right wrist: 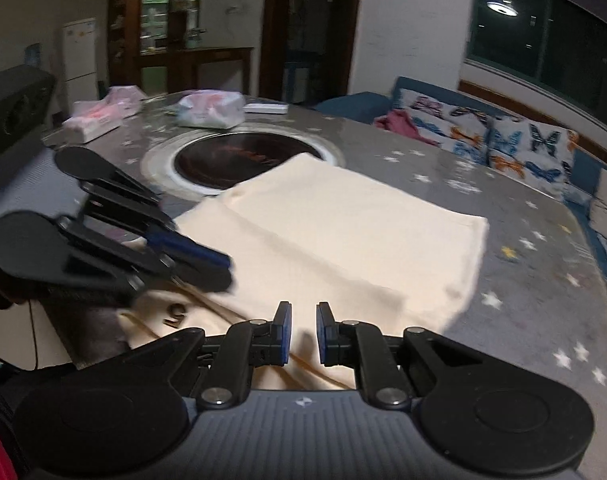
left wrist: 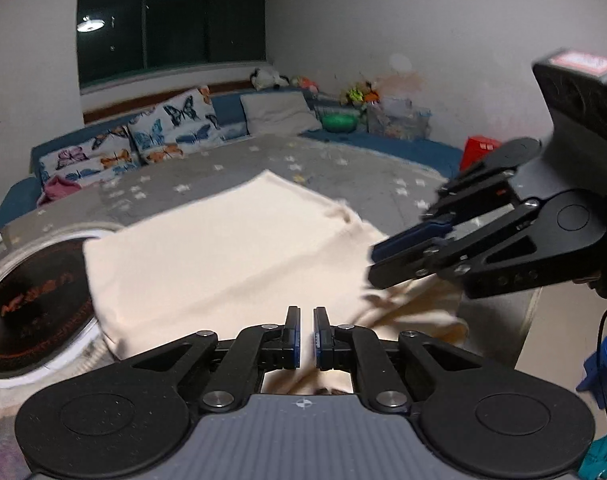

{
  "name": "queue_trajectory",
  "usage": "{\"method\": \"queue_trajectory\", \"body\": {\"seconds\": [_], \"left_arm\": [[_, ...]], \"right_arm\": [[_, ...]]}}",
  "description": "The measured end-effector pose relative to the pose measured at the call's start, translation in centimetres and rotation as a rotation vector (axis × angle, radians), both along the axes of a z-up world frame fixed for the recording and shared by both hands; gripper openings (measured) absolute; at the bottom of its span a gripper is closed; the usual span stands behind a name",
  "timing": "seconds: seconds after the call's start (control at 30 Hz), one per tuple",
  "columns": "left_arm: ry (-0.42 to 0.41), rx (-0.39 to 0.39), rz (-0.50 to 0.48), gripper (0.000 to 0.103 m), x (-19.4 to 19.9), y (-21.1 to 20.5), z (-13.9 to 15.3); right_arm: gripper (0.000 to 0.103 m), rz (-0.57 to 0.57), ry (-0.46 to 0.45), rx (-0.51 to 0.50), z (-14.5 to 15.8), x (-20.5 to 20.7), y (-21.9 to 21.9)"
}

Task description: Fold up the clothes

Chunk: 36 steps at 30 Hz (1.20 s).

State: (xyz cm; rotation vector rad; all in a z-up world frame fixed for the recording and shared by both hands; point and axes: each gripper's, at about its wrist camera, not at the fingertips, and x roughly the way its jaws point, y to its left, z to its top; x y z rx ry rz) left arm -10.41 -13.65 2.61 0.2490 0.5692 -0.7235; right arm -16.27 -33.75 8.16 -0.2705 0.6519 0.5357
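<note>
A cream garment [left wrist: 231,248] lies partly folded on the grey star-patterned table [left wrist: 403,184], its near edge with brown trim hanging toward me; it also shows in the right wrist view [right wrist: 343,236]. My left gripper [left wrist: 306,312] is above the garment's near edge, jaws a narrow gap apart with nothing seen between them. My right gripper [right wrist: 303,308] is over the near edge too, jaws slightly apart and empty. Each gripper appears in the other's view: the right gripper [left wrist: 377,258] and the left gripper [right wrist: 223,268].
A round black cooktop [right wrist: 227,162] is set into the table beyond the garment. Tissue packs [right wrist: 99,114] and a plastic bag [right wrist: 211,110] lie at the table's far side. A sofa with butterfly cushions [left wrist: 171,124] runs behind the table.
</note>
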Motion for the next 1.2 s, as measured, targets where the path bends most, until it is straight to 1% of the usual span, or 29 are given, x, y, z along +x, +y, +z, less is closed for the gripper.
{"method": "queue_trajectory", "body": {"seconds": [0.13,0.2,0.3,0.4,0.5,0.57,0.67,0.7,0.73,0.77,0.8,0.93,1.0,1.13,1.2], "left_arm": [[-0.016,0.015,-0.009,0.008,-0.6,-0.2,-0.5],[-0.014,0.009,-0.008,0.008,-0.6,-0.1,-0.3],[-0.013,-0.001,-0.004,0.008,-0.5,-0.1,-0.2],[-0.012,0.009,0.001,0.008,-0.7,-0.4,-0.5],[-0.014,0.003,0.003,0.009,-1.3,0.4,0.0],[-0.025,0.000,0.002,0.012,-1.8,1.0,0.6],[-0.036,0.006,-0.005,0.014,-2.9,2.1,1.1],[-0.035,0.013,-0.013,0.018,-3.3,2.4,1.2],[-0.037,0.020,-0.023,0.025,-3.9,2.8,1.3],[-0.041,0.028,-0.032,0.029,-4.4,3.0,1.4],[-0.047,0.036,-0.043,0.033,-4.9,3.3,1.5],[-0.067,0.084,-0.087,0.033,-6.5,3.8,1.3],[-0.071,0.116,-0.091,0.033,-6.9,3.8,0.8],[-0.094,0.138,-0.096,0.033,-7.0,3.6,0.2],[-0.116,0.147,-0.099,0.033,-6.9,3.4,-0.1]], "right_arm": [[0.011,0.039,0.035,-0.031,-1.3,0.0,1.2],[0.011,0.048,0.024,-0.047,-1.1,-0.4,1.3],[0.011,0.038,0.007,-0.018,-0.3,-0.5,1.0],[0.011,0.035,0.034,-0.010,-1.0,-0.3,1.2],[0.011,0.038,0.031,-0.018,-1.2,-0.4,1.3],[0.012,0.030,0.029,-0.001,-0.6,-0.7,0.8],[0.013,0.014,0.023,-0.006,0.0,-1.3,0.0],[0.013,0.009,0.023,-0.009,0.1,-1.5,-0.2],[0.014,0.001,0.023,-0.011,0.2,-1.8,-0.6],[0.014,-0.006,0.024,-0.013,0.3,-2.0,-0.9],[0.016,-0.013,0.025,-0.013,0.5,-2.2,-1.1],[0.021,-0.034,0.026,-0.031,0.8,-3.3,-2.0],[0.023,-0.030,0.025,-0.047,0.8,-3.8,-2.2],[0.033,-0.014,0.021,-0.074,0.7,-5.0,-2.3],[0.034,-0.003,0.022,-0.089,0.6,-5.5,-2.3]]}}
